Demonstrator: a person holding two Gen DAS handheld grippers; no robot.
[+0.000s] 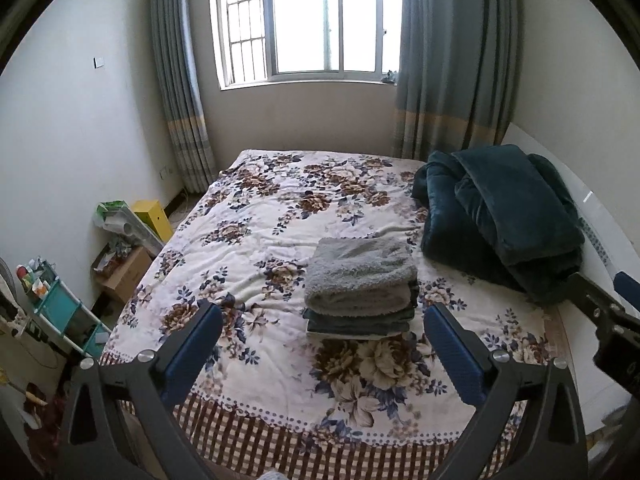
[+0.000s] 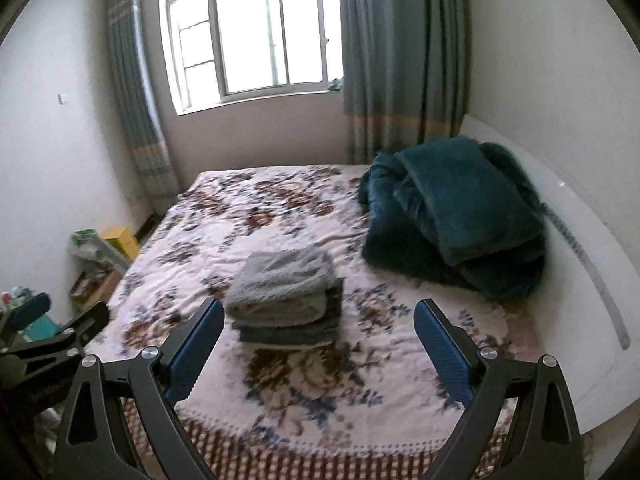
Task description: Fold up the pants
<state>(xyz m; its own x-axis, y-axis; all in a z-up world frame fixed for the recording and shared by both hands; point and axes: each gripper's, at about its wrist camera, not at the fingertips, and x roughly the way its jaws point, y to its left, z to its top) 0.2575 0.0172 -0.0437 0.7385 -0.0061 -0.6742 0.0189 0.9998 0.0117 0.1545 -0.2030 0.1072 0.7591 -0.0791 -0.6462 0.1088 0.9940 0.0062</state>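
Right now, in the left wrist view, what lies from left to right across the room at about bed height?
Teal plastic shelf rack → brown cardboard box → stack of folded grey fleecy pants → heap of dark green plush blanket → right gripper at the frame's right edge.

The right wrist view is smeared all over, so the bedspread (image 2: 304,384) flowers can't be made out properly. The lower layers of the folded stack (image 1: 360,280) are mostly covered by the grey fleece on top, and the shelf (image 1: 60,312) clutter is too tiny to be identified.
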